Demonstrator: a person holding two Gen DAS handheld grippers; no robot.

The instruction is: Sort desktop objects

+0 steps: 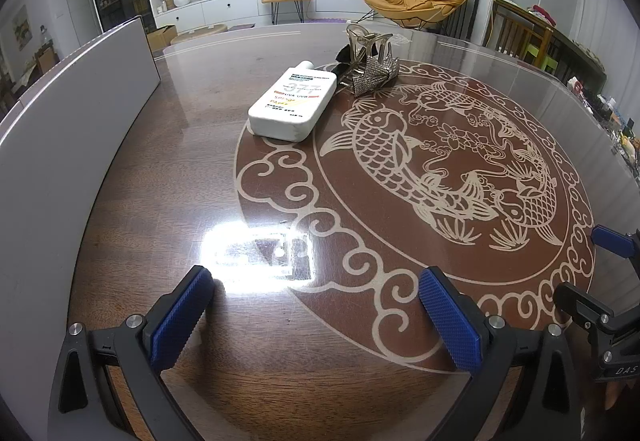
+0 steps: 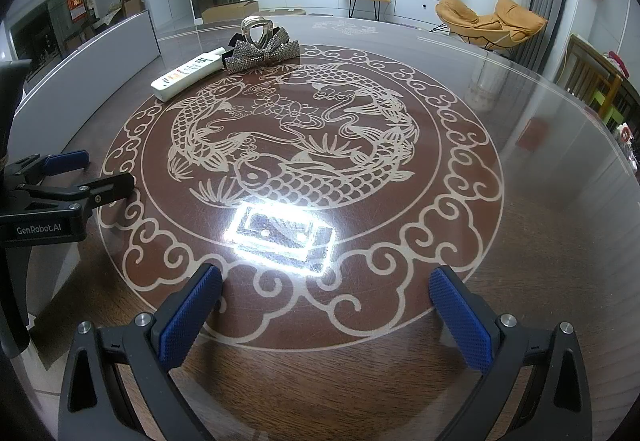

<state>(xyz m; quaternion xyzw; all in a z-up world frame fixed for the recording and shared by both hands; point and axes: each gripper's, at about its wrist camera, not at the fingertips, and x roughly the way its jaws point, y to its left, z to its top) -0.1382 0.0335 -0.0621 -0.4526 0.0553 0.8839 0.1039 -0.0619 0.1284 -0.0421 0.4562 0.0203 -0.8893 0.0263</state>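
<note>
Left wrist view: the left tool (image 1: 316, 315) is held spread; the white bottle (image 1: 291, 101) is seen at 12 o'clock beside the hair clip (image 1: 370, 67) on the desk (image 1: 160, 169); the right tool (image 2: 326, 315) is likewise spread.

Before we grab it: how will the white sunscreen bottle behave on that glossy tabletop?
The white sunscreen bottle lies flat on a broad face, so it likely slides, not rolls. The tabletop looks glossy, so a push may skid it. It sits close beside the rhinestone hair clip; pushing that way probably nudges it.
</note>
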